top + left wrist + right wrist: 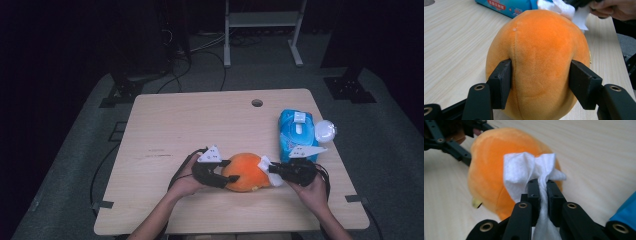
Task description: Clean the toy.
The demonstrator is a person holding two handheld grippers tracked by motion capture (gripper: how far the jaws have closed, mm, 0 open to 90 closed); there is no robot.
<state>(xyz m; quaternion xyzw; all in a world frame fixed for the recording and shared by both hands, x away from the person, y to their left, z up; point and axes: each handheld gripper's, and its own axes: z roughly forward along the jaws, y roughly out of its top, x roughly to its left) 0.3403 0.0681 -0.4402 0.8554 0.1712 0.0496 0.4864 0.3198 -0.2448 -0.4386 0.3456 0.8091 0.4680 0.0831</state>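
Note:
An orange plush ball (245,172) lies on the wooden table (200,120) near its front edge. My left gripper (227,172) holds it from the left; in the left gripper view both black pads (501,85) press into the sides of the plush (541,57). My right gripper (274,172) comes in from the right, shut on a crumpled white tissue (265,164). In the right gripper view the tissue (521,170) is pinched between the closed jaws of that gripper (542,187) and rests against the plush (486,165).
A blue pack of wipes (296,134) stands at the right, just behind my right hand, with a round white lid (325,131) beside it. A cable hole (257,103) sits near the table's far edge. Bare wood spreads to the left and back.

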